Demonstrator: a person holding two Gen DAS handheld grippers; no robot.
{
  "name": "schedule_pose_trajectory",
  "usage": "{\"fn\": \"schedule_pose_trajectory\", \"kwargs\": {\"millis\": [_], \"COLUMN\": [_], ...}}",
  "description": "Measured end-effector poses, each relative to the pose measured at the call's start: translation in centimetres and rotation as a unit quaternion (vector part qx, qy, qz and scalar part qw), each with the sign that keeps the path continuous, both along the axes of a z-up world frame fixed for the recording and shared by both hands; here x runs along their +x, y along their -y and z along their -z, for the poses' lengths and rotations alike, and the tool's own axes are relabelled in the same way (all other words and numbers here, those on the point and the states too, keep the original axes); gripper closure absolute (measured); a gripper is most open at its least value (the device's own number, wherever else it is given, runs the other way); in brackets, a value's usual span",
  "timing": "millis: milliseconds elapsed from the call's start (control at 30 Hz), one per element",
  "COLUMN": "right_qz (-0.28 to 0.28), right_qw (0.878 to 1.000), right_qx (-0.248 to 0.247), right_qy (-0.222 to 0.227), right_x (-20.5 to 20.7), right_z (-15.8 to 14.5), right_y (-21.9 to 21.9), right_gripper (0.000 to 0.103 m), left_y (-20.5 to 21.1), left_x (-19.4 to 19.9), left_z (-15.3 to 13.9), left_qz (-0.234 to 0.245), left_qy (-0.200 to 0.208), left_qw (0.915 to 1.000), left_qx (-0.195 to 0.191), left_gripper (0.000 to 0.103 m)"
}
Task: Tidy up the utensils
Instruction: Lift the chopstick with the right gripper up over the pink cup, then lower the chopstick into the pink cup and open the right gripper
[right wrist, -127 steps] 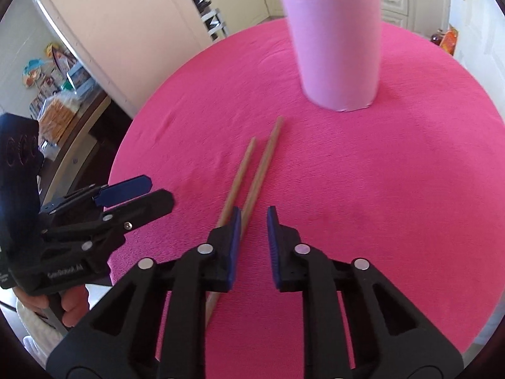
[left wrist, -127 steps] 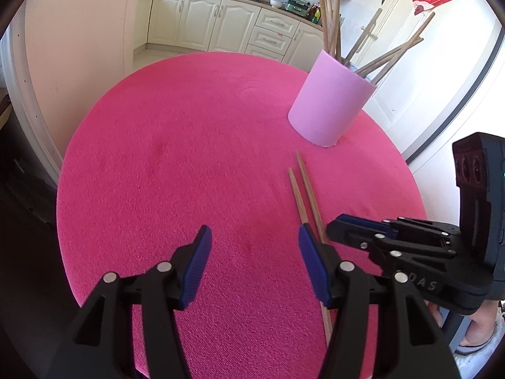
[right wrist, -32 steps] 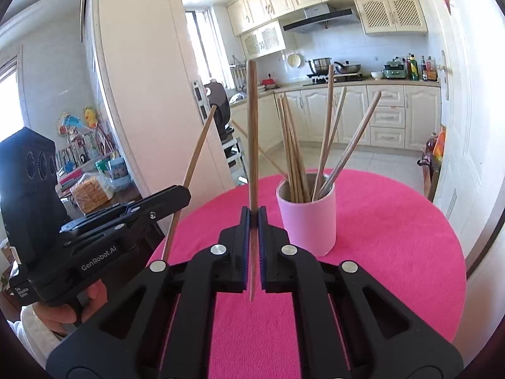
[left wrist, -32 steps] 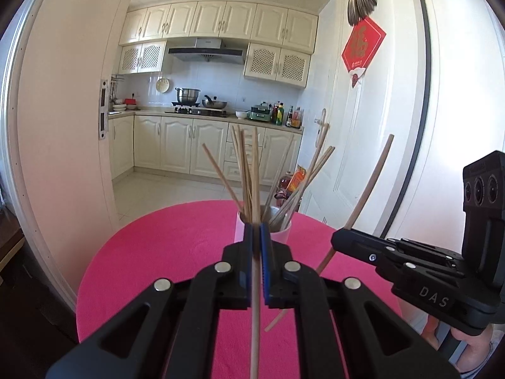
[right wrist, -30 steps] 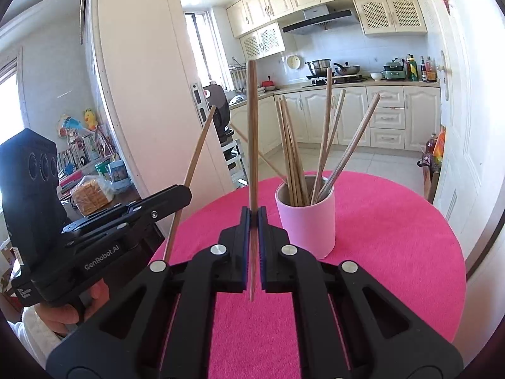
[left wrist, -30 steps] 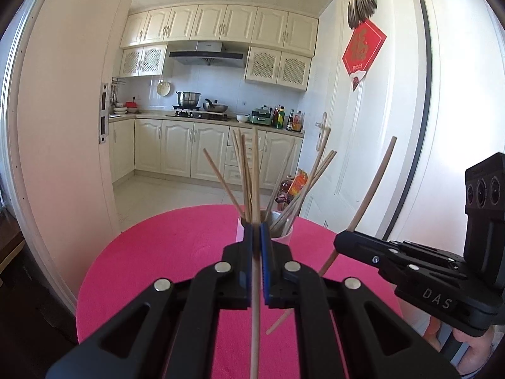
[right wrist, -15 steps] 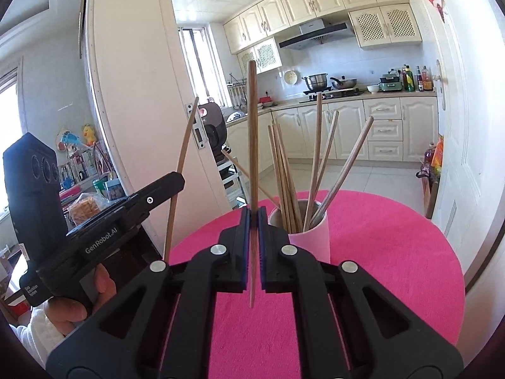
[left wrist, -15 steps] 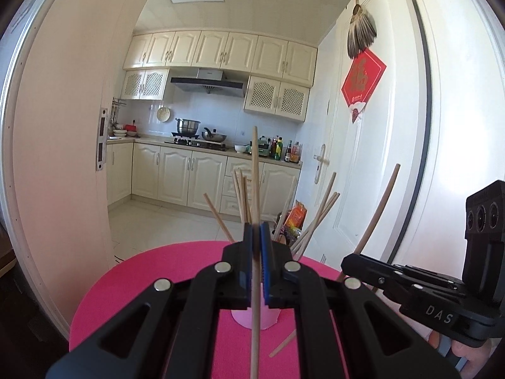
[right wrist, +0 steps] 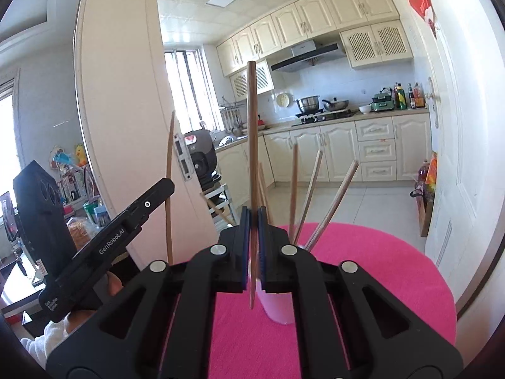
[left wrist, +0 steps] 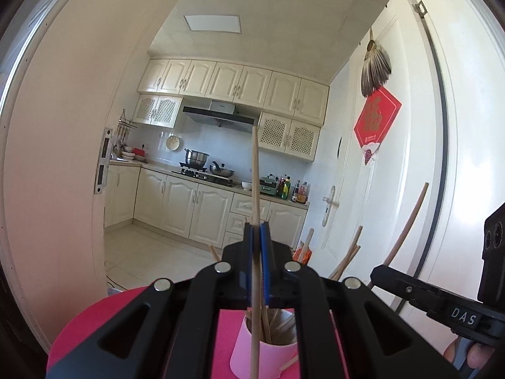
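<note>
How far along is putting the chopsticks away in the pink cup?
Done: several chopsticks already stand in the pink cup. In hand: the left hand-held gripper and right hand-held gripper each clamp one upright chopstick above the table. Left: dropping both into the cup.

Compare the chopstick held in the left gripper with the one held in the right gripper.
Colour: the left gripper's chopstick looks pale tan, while the right gripper's chopstick looks darker reddish brown.
Grip point: in the left gripper a long stretch hangs below the fingers, past the rim of the pink cup; in the right gripper only a short tip shows below.
Shared: both are wooden, held roughly upright, each clamped between shut fingers over the pink table.
</note>
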State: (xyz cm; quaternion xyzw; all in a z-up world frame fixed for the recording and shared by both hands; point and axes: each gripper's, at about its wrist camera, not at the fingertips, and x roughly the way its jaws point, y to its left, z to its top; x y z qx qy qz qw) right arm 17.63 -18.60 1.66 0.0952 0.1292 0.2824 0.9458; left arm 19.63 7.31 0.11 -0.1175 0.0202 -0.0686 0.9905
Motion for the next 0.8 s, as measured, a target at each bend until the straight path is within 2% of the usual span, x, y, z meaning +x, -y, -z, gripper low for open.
{"fn": "schedule_pose_trajectory", "kwargs": {"millis": [467, 800], "right_qz": [0.019, 0.019], "right_qw": [0.999, 0.999], "right_qx": [0.016, 0.002], "right_qy": [0.039, 0.048], "right_x": [2.1, 3.5], "right_z": [-1.8, -1.1], "right_y": [1.0, 0.0], "right_gripper": [0.098, 0.098], "left_y": [1.6, 2.8], "left_x": [4.8, 7.3], "left_z": [-0.3, 1.8], "left_qz": [-0.001, -0.020], "left_qy": [0.050, 0.044], "left_qw": [0.9969, 0.9974], "left_qx": [-0.061, -0.053], "left_gripper": [0.098, 0.098]}}
